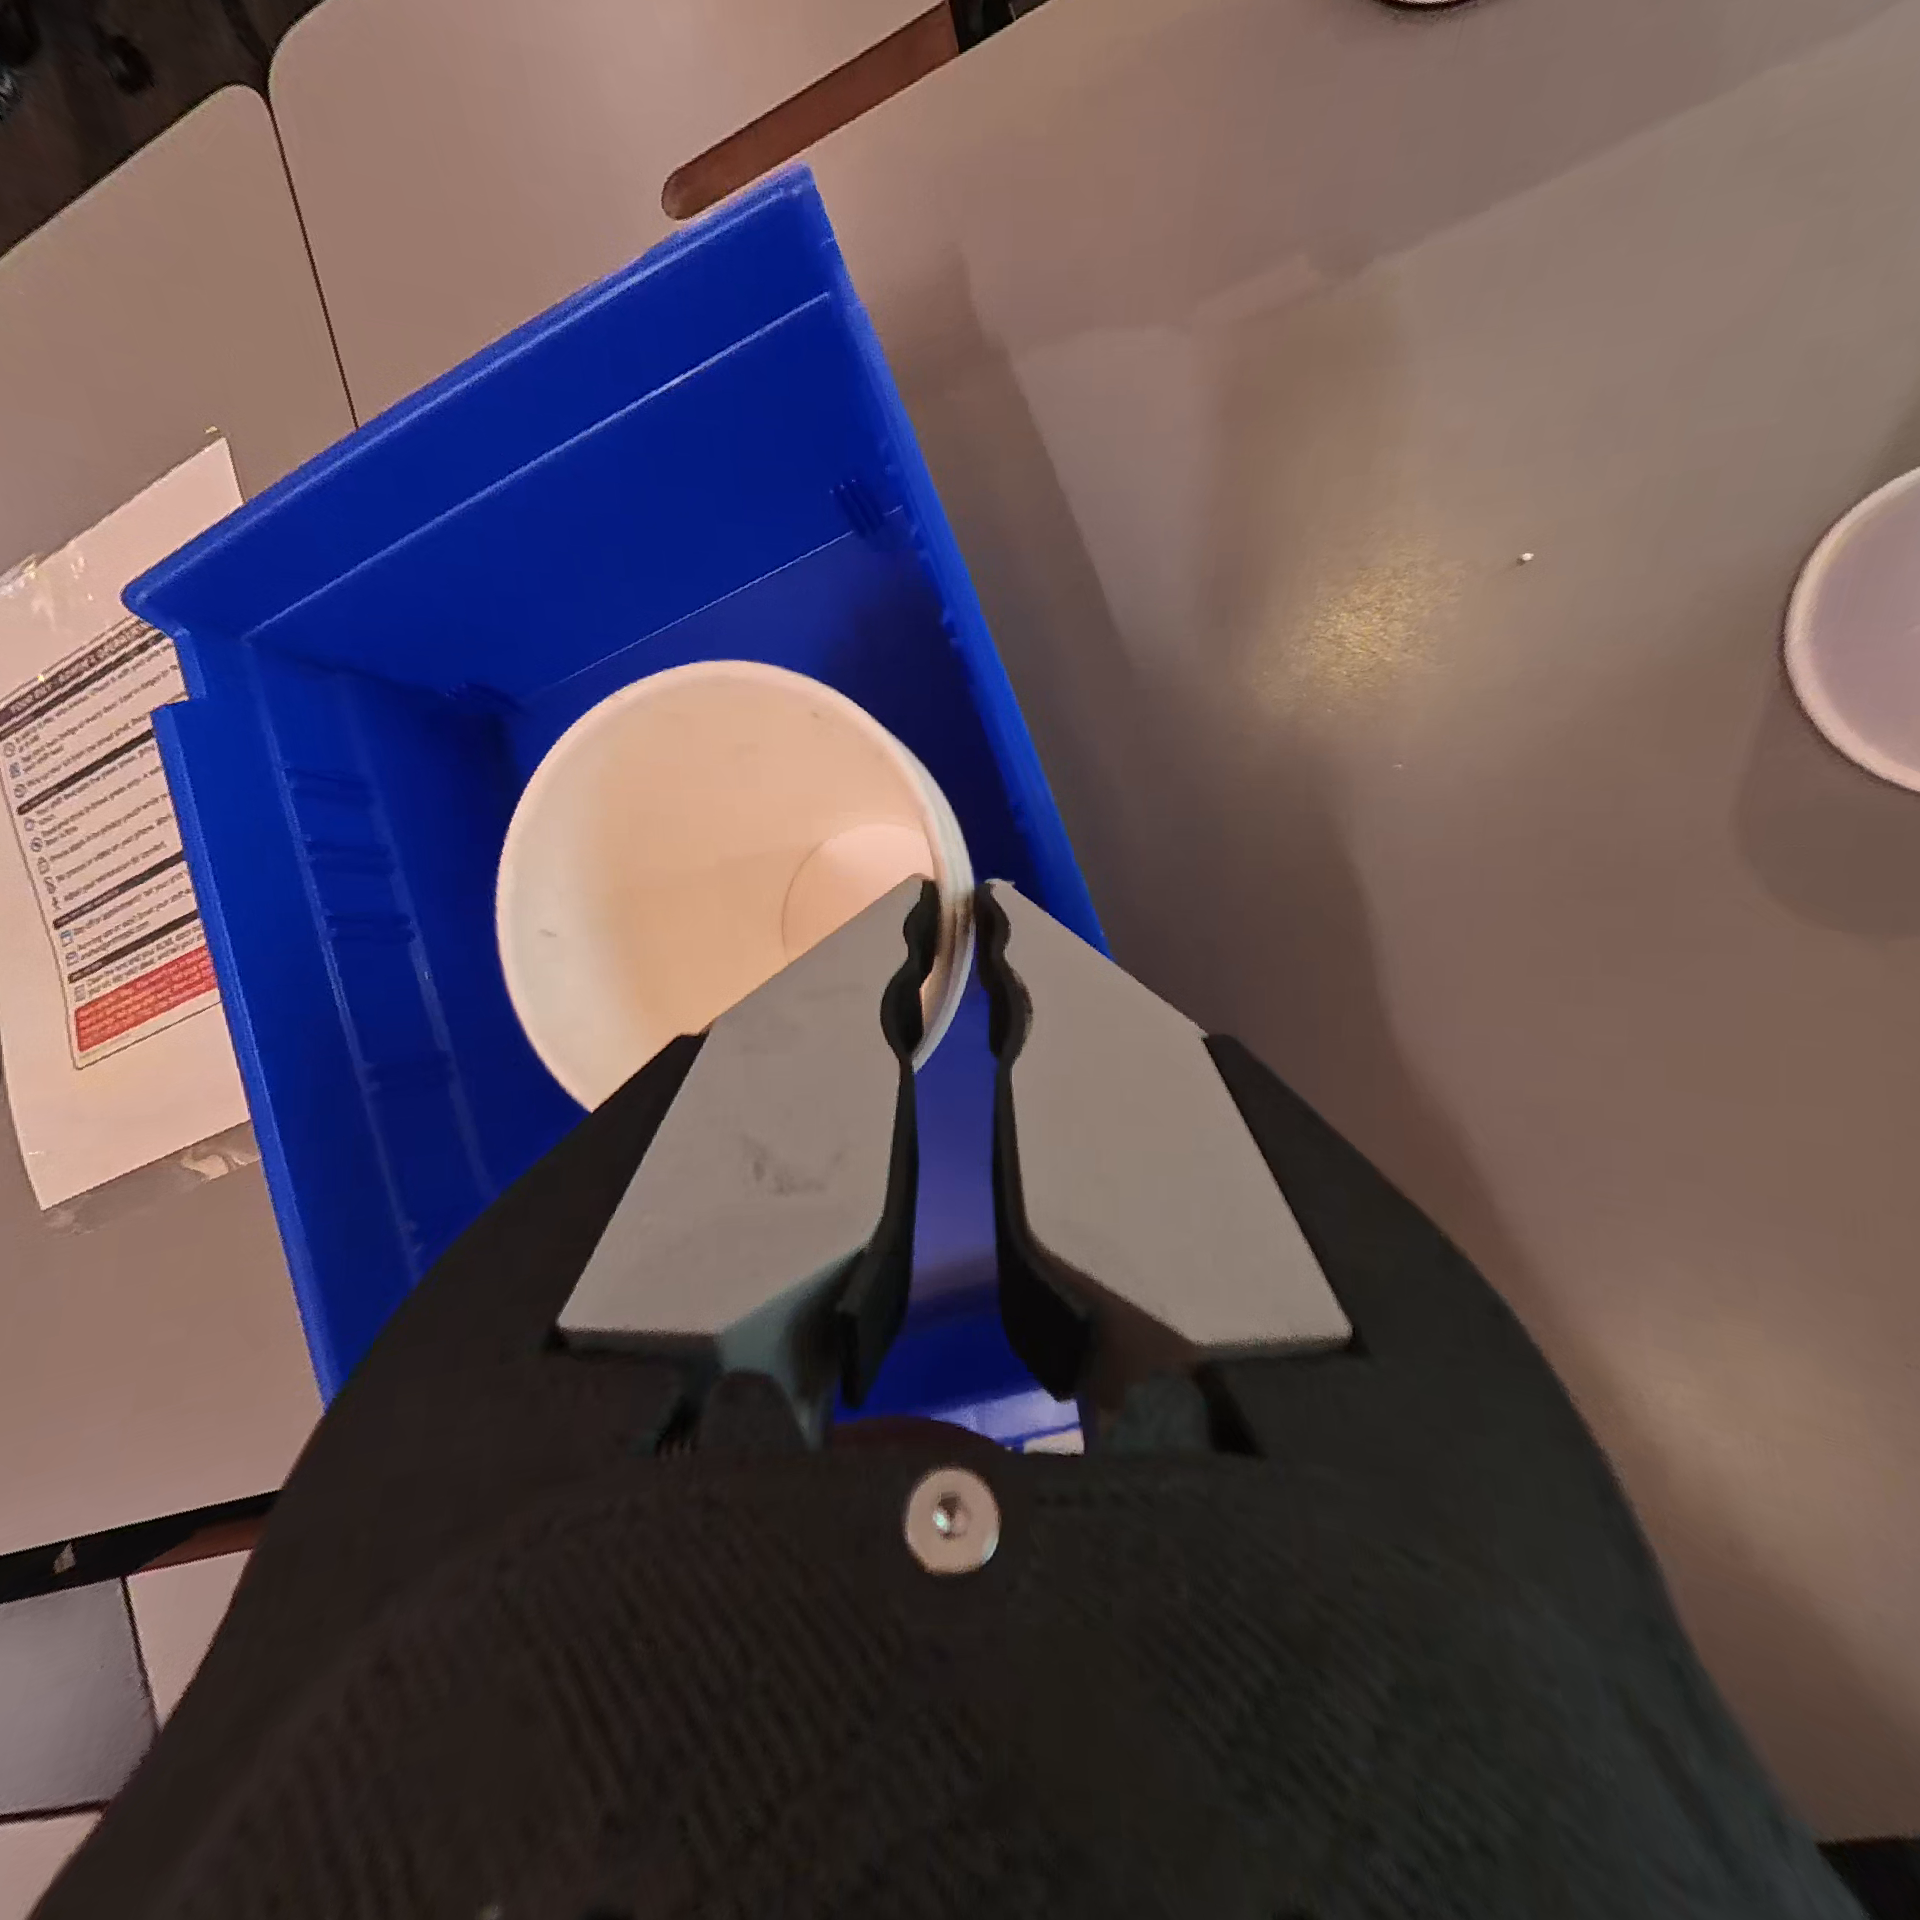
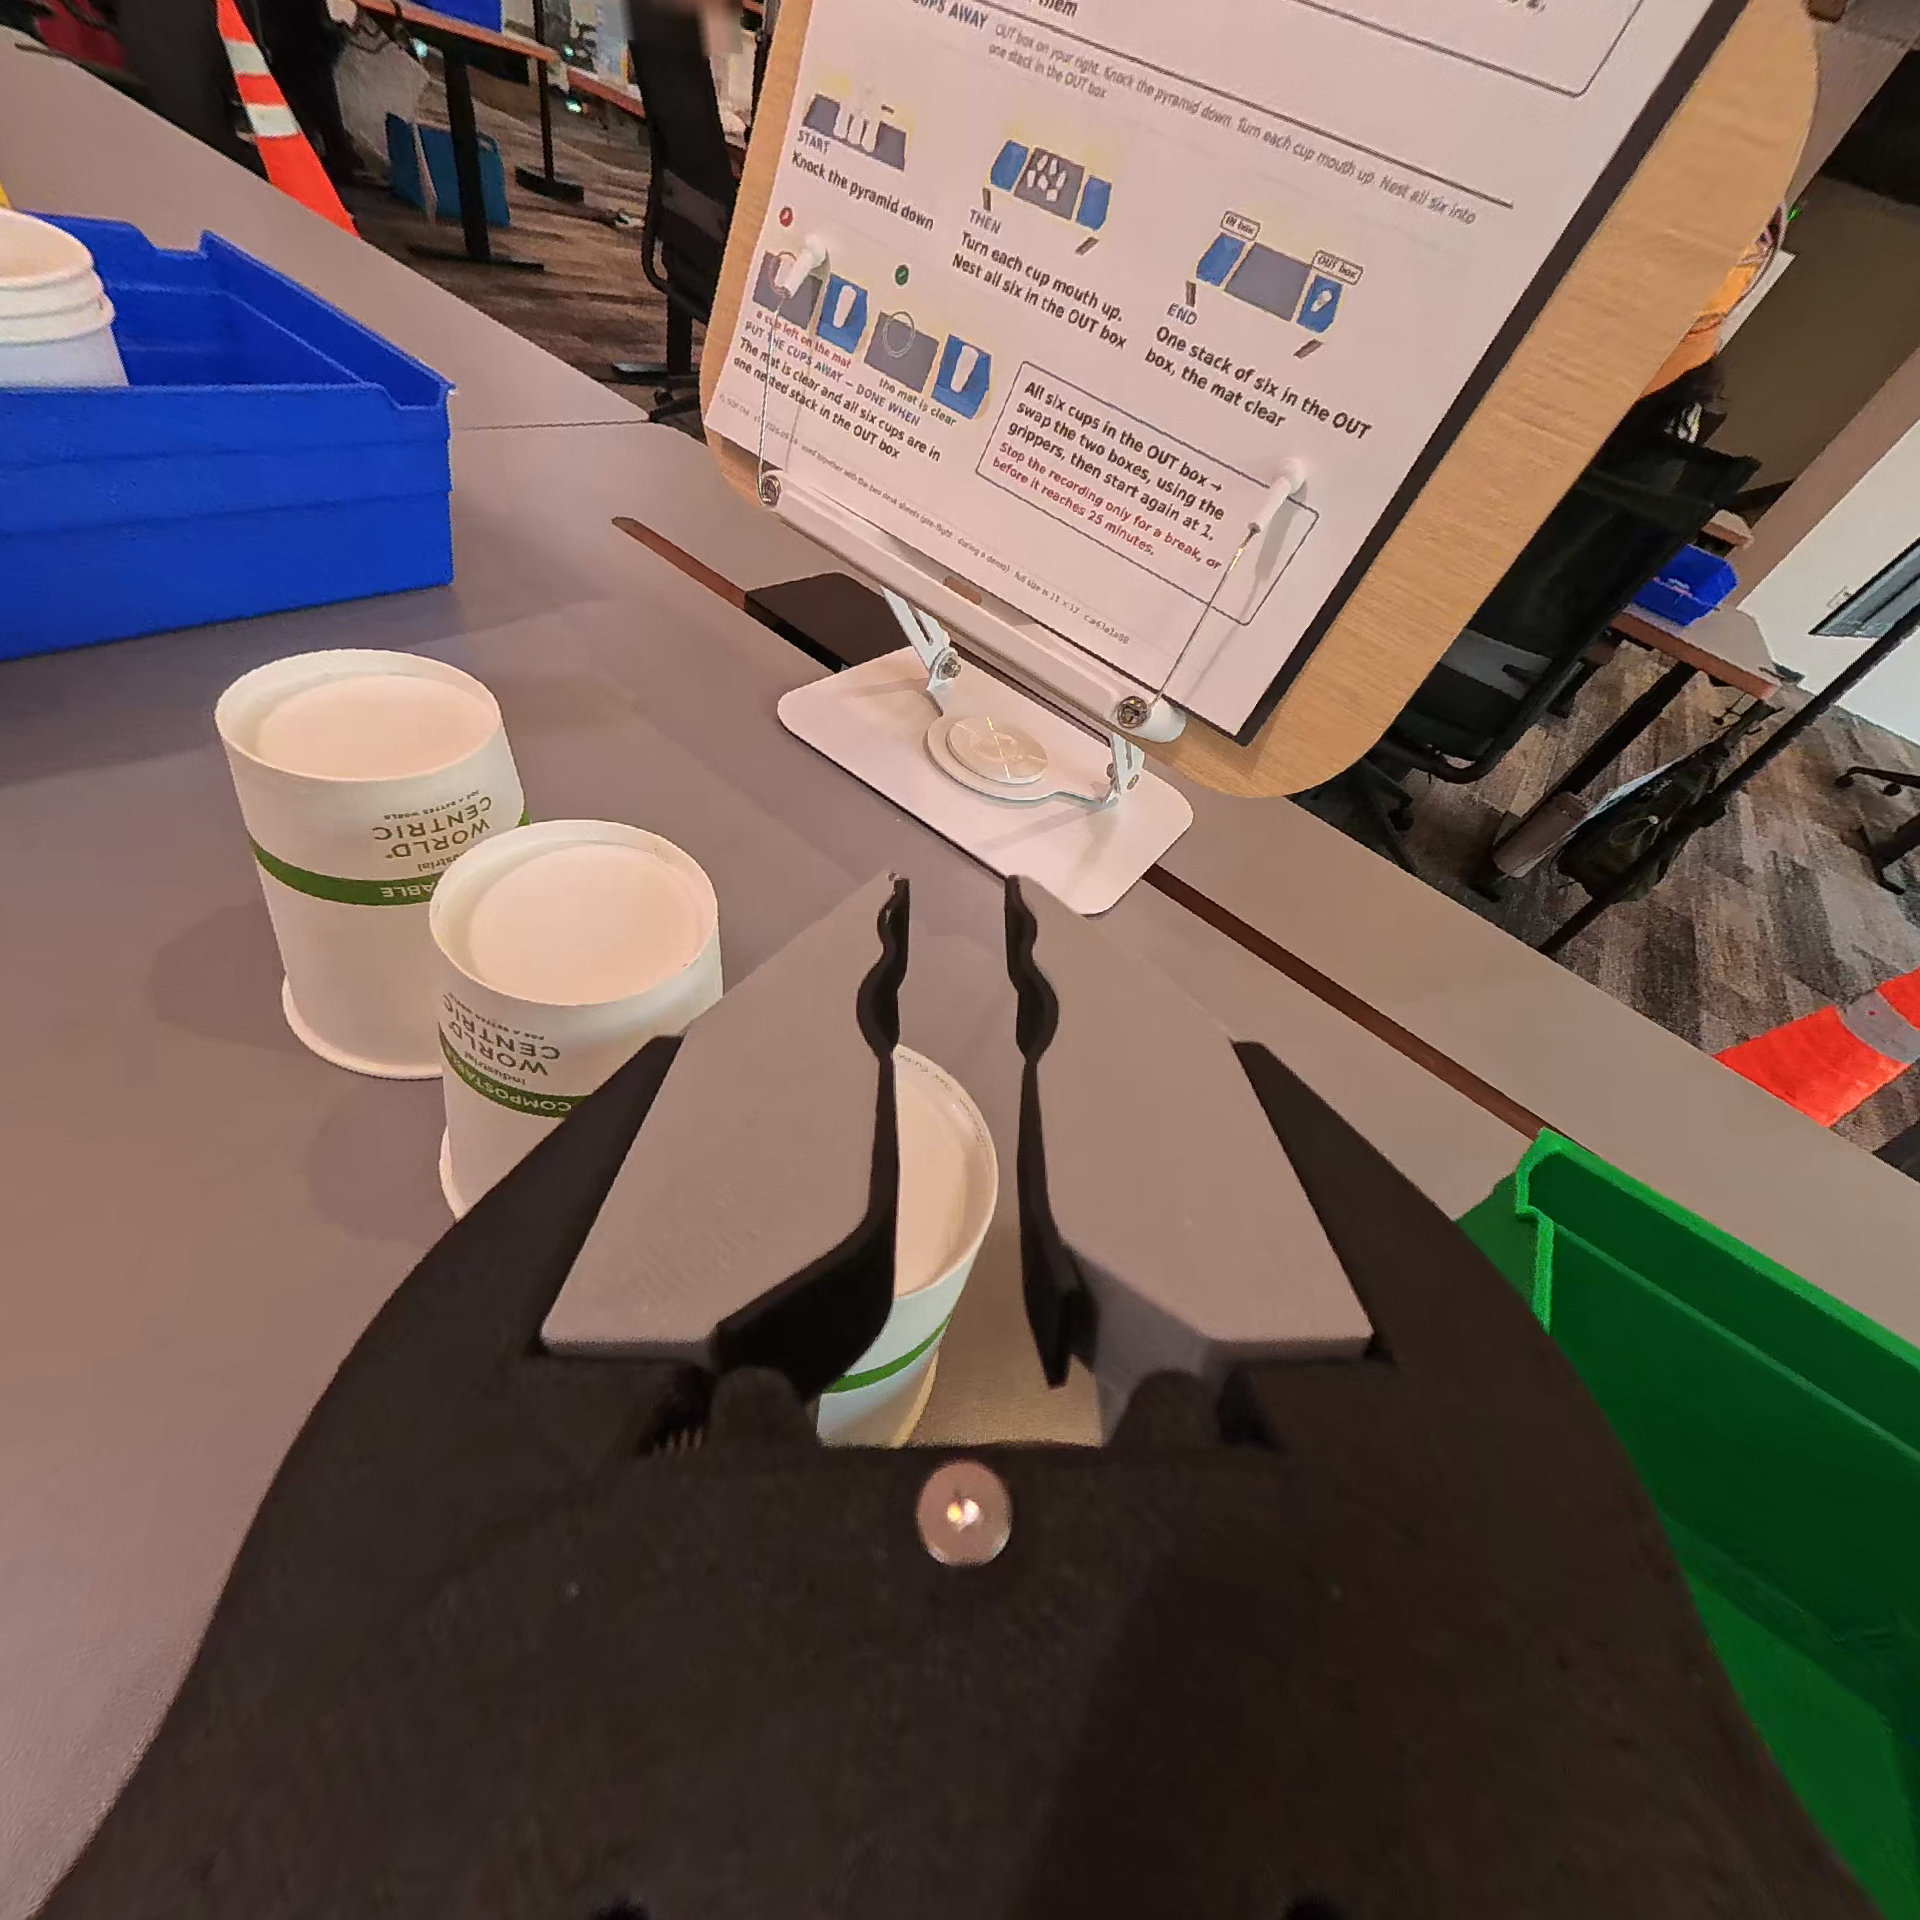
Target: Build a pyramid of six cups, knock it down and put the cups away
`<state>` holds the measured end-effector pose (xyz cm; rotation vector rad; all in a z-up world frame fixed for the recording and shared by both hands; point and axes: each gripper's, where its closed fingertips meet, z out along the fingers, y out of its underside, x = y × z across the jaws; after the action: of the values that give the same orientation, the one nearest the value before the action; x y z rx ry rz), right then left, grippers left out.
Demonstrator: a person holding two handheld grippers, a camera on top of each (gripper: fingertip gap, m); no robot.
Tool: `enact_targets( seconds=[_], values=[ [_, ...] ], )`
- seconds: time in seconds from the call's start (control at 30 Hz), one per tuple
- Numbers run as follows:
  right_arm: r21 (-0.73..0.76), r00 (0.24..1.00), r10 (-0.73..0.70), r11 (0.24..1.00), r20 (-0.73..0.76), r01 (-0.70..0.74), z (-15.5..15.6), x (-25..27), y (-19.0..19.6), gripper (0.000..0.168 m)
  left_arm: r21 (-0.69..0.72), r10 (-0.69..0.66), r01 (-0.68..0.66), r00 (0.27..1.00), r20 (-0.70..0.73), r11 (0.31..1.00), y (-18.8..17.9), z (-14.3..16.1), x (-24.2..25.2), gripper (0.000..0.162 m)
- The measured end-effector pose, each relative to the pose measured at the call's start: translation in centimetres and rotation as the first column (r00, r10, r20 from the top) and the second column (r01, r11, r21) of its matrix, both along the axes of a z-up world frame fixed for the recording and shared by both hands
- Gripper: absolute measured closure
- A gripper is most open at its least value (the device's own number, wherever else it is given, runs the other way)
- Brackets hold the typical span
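In the left wrist view my left gripper (image 1: 951,894) reaches down into a blue bin (image 1: 623,436). Its jaws are closed on the near rim of a white paper cup (image 1: 675,862) that stands mouth up in the bin; several nested rims show there. In the right wrist view my right gripper (image 2: 951,883) hovers with its jaws slightly apart and nothing between them. An upside-down white cup (image 2: 940,1174) with a green band stands on the table just beneath it. Two more upside-down cups (image 2: 374,852) (image 2: 577,987) stand to its left.
A document stand (image 2: 987,769) holding an instruction sheet stands at the table's far edge. A green bin (image 2: 1714,1403) is at the right. The blue bin (image 2: 260,457) sits far left. Another cup (image 1: 1870,644) shows at the right edge, and a taped paper sheet (image 1: 104,831) lies left of the bin. There is about 45 cm between the tips of the two grippers.
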<state>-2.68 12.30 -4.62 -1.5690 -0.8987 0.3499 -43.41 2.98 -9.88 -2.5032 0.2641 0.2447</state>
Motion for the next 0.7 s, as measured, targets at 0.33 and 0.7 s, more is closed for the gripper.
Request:
enact_targets(
  seconds=[0.33, 0.7],
  values=[
    [0.005, 1.000, 0.001, 1.000, 0.024, -0.002, -0.3, -0.2, -0.1, 0.153, 0.025, 0.007, -0.007, 1.000, 0.009, 1.000, -0.3, 1.2, -0.3, 0.160],
    [-0.001, 0.999, 0.005, 1.000, 0.034, -0.005, -0.4, -0.3, -0.2, 0.153, 0.036, 0.010, -0.010, 1.000, -0.007, 0.999, -0.4, 1.7, -0.6, 0.161]
  ],
)
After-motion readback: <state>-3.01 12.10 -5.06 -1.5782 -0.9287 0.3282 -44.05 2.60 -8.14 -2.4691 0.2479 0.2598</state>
